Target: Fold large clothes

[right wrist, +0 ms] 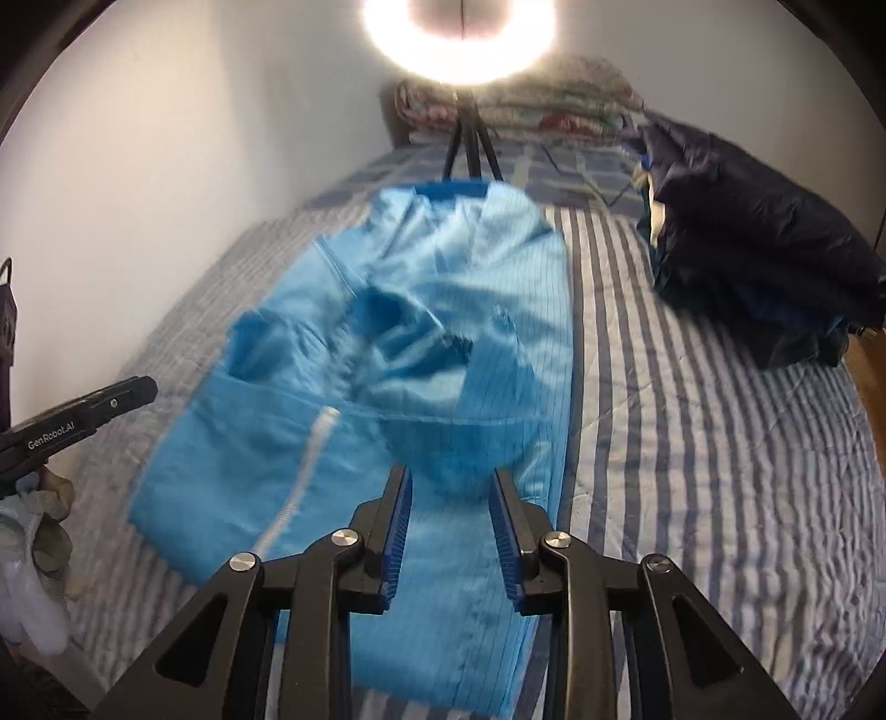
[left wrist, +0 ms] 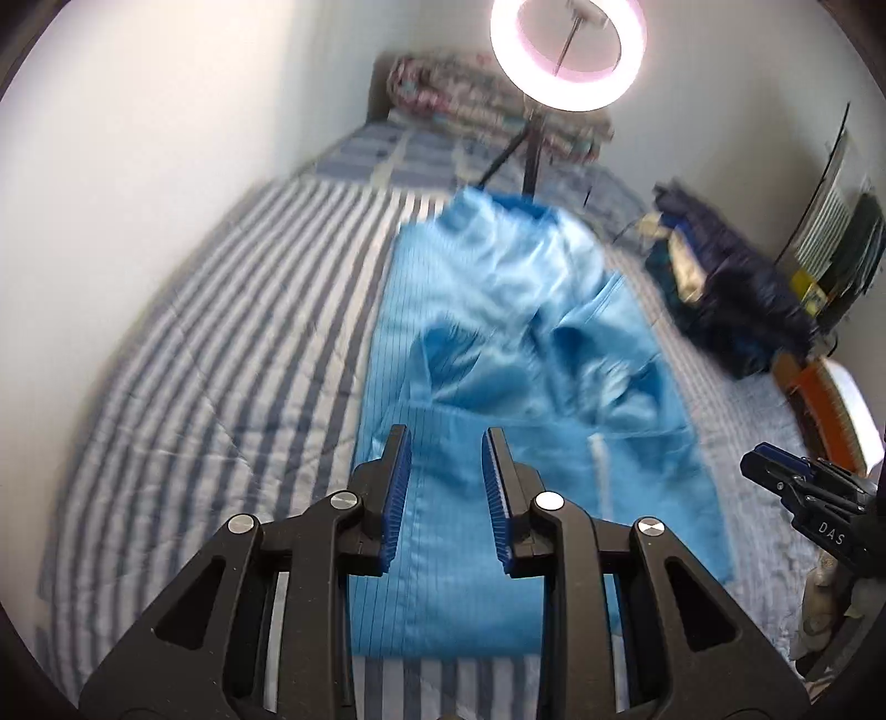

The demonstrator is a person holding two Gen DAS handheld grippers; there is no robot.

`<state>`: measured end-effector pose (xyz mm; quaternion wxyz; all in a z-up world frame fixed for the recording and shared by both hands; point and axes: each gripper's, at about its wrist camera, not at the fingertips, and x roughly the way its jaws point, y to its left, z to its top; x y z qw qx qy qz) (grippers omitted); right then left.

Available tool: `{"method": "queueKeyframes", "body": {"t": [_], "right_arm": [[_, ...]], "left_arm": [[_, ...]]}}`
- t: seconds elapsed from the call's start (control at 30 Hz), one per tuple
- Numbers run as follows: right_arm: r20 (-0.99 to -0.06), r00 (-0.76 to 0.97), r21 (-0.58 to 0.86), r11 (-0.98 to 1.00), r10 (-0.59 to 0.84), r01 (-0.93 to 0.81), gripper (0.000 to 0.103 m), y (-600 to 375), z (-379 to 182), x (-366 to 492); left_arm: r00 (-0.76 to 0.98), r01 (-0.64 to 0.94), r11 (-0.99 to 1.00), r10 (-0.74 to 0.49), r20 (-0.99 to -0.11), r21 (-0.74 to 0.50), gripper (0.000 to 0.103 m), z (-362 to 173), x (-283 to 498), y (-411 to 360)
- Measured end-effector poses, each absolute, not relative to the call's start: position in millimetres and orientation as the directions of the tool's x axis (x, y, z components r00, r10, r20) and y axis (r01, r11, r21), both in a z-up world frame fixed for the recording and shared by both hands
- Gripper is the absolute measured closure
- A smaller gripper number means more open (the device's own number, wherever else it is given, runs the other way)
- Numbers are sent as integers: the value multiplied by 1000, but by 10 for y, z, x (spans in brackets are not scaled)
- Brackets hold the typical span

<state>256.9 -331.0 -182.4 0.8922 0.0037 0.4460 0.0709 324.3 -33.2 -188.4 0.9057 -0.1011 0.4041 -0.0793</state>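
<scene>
Both tongs, left (left wrist: 446, 440) and right (right wrist: 451, 479), gape empty above the rumpled, half-folded blue garment (left wrist: 498, 332).

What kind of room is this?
Most likely a bedroom. A bed with a striped blue-and-white cover fills the view, folded floral quilts are stacked at its far end, and a blue garment lies spread on it. A ring light stands there too.

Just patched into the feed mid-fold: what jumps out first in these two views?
The blue garment lies lengthwise down the middle of the striped bed, its upper half rumpled. A glaring ring light stands on a tripod at the bed's far end, in front of folded floral bedding. Both grippers, left and right, hover open above the garment's near end, holding nothing.
</scene>
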Motion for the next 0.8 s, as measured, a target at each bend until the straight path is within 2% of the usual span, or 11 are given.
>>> {"method": "queueKeyframes", "body": {"t": [0.13, 0.23, 0.57, 0.8], "right_arm": [[-754, 646, 44, 991, 116, -128, 68, -3205, -1321, 2297], [-730, 673, 41, 992, 114, -123, 68, -3144, -990, 2114], [-662, 740, 1, 987, 120, -159, 66, -2945, 59, 1597], [-632, 764, -42, 979, 127, -198, 64, -2916, 497, 1621]], "left_arm": [[697, 79, 957, -254, -671, -281, 76, -1446, 2922, -229], [714, 86, 947, -275, -644, -309, 65, -1184, 2711, -159], [762, 167, 960, -270, -589, -225, 65, -199, 2214, -180], [808, 176, 971, -236, -541, -160, 64, 562, 2167, -205]]}}
